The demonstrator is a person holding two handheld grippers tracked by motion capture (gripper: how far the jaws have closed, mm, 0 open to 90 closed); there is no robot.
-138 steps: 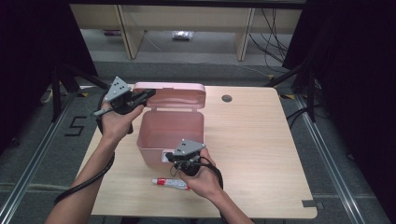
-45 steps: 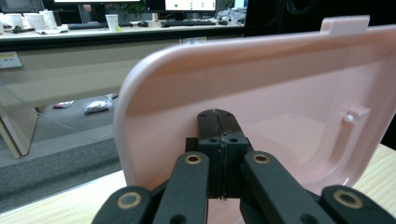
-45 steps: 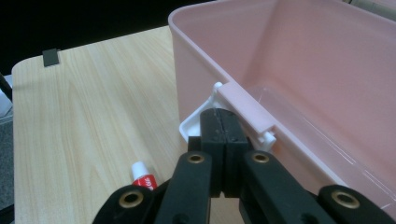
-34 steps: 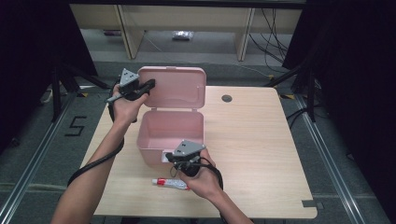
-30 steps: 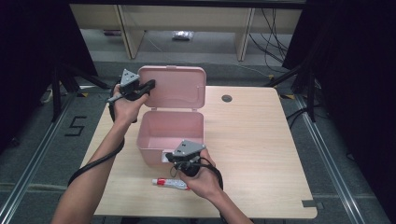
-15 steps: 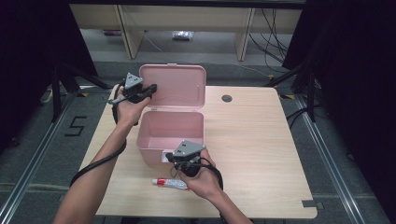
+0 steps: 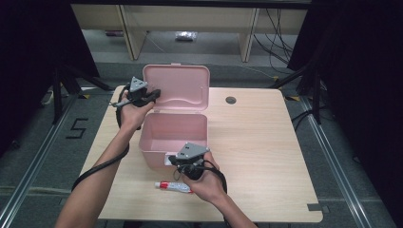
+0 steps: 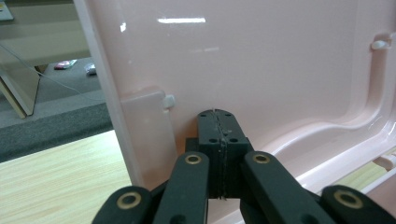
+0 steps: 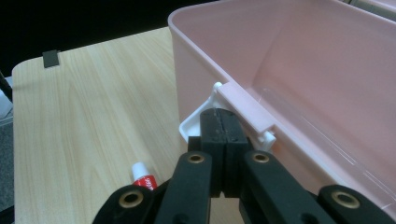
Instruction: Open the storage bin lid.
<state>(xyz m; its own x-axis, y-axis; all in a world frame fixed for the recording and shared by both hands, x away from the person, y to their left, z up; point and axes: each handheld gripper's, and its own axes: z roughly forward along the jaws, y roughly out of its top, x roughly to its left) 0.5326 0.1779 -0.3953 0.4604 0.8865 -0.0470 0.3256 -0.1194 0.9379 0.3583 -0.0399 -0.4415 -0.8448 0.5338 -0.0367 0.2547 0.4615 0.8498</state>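
Observation:
A pink plastic box (image 7: 173, 130) stands open on the wooden table (image 7: 266, 142), its lid (image 7: 177, 88) raised upright behind it. My left gripper (image 7: 155, 93) is shut with nothing in it. Its tips rest against the inner face of the lid (image 8: 280, 60) near the lid's left edge. Also shut and holding nothing, my right gripper (image 7: 177, 160) has its tips at the white latch (image 9: 196, 123) on the box's front wall (image 9: 187, 74). A small white tube with a red band (image 7: 173, 186) lies on the table just in front of the box, beside my right hand.
A round cable hole (image 7: 231, 100) sits in the table behind and right of the box. A dark tape mark (image 7: 313, 207) lies near the front right corner. Beyond the far edge are shelf legs and cables on the floor. The table's right half is bare wood.
The lid has swung up from nearly closed to upright, pushed by my left gripper. Over the last second the left hand has shifted slightly toward the lid. My right gripper has stayed put.

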